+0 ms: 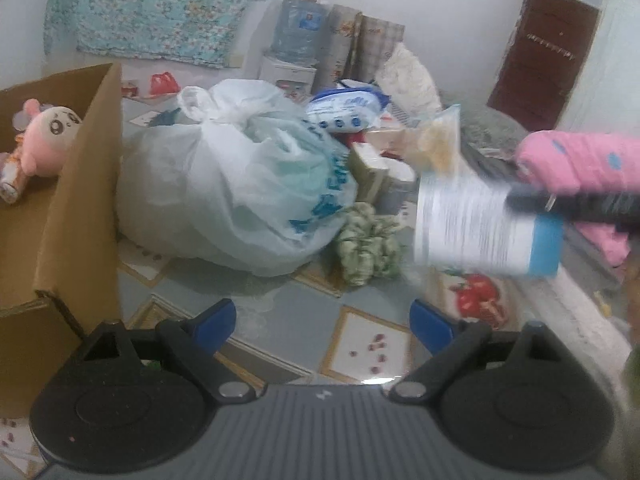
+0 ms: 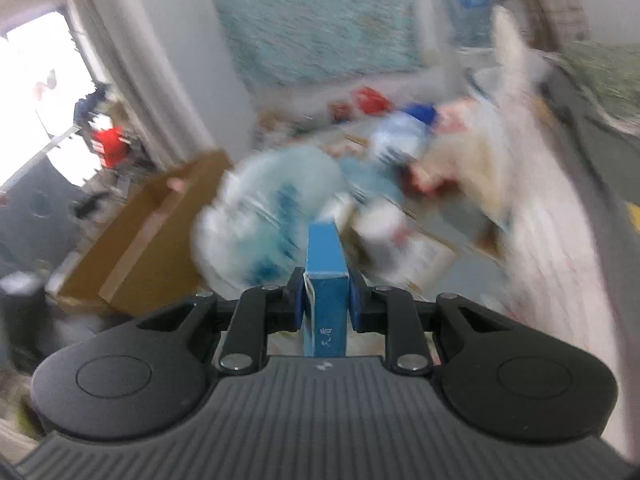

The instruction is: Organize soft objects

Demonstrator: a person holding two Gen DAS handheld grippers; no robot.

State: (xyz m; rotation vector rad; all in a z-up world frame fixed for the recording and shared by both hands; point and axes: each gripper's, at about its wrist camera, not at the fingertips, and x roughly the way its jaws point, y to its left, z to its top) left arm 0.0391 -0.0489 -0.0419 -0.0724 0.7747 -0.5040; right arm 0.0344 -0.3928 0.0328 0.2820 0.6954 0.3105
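Observation:
My left gripper point(image 1: 324, 326) stands open above the patterned floor mat point(image 1: 368, 344), with nothing between its blue pads. To its left is a cardboard box point(image 1: 80, 200) with a pink plush toy point(image 1: 44, 136) lying inside. A tied white plastic bag point(image 1: 236, 184) sits ahead, and a green ruffled cloth point(image 1: 368, 248) lies beside it. From the right, my right gripper point(image 1: 520, 200) comes in, carried by a pink sleeve point(image 1: 580, 160) and shut on a thin blue and white carton point(image 1: 488, 228). In the blurred right wrist view the right gripper point(image 2: 326, 300) clamps the carton point(image 2: 326, 264) edge-on.
Packets, small boxes and a blue-white wipes pack point(image 1: 348, 110) are piled behind the bag. A water jug point(image 1: 298, 28) on a dispenser and rolled mats point(image 1: 360, 44) stand at the back wall. A bed edge point(image 1: 560, 312) runs along the right.

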